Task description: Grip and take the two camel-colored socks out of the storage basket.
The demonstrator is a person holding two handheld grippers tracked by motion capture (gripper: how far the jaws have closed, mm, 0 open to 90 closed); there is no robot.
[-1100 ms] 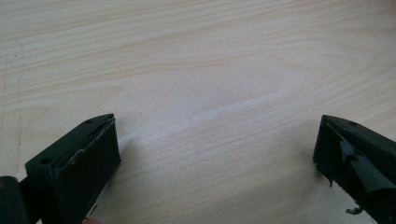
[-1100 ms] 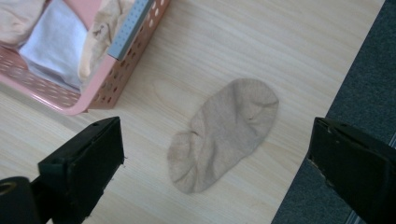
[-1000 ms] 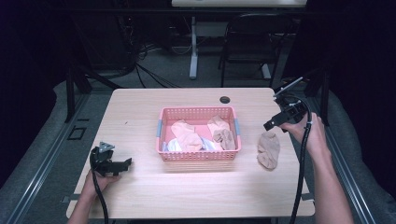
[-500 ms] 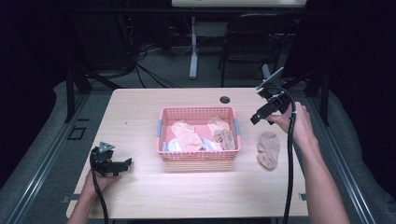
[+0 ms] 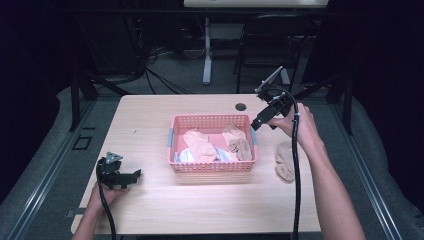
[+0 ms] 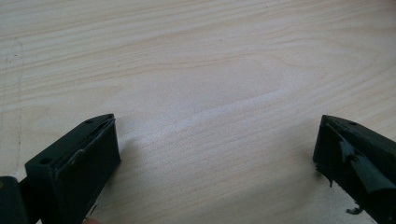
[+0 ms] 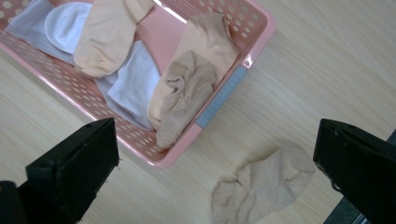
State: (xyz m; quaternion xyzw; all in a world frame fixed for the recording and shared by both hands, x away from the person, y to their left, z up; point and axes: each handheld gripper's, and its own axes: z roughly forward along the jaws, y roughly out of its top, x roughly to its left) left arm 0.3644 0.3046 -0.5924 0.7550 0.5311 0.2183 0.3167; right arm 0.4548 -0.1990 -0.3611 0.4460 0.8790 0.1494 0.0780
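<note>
A: High view first: the right gripper (image 5: pixel 261 121) is held up over the right end of the pink basket (image 5: pixel 212 166), jaws spread wide and holding nothing. What's it after?

B: Judging by how things lie, socks. One beige sock (image 5: pixel 285 161) lies on the worktop (image 5: pixel 150 115) just beside the basket's right wall, and the basket already holds several peach and white ones. I can't tell whether the next pick is the loose sock or one from the basket.

A: The right gripper view looks down on both. The loose sock (image 7: pixel 264 184) is crumpled, and a tan sock (image 7: pixel 184 100) droops over the basket rim near the grey handle.

B: Then for a good grasp I'd come straight down over a raised fold, jaws straddling it, and pinch one layer of one sock only. Near the rim, keep clear of the plastic wall so a jaw doesn't catch it.

A: And the left gripper (image 5: pixel 119 175)?

B: Low at the worktop's front left, well apart from the basket, jaws wide with bare wood between them. It could steady the basket if it slides.
</note>
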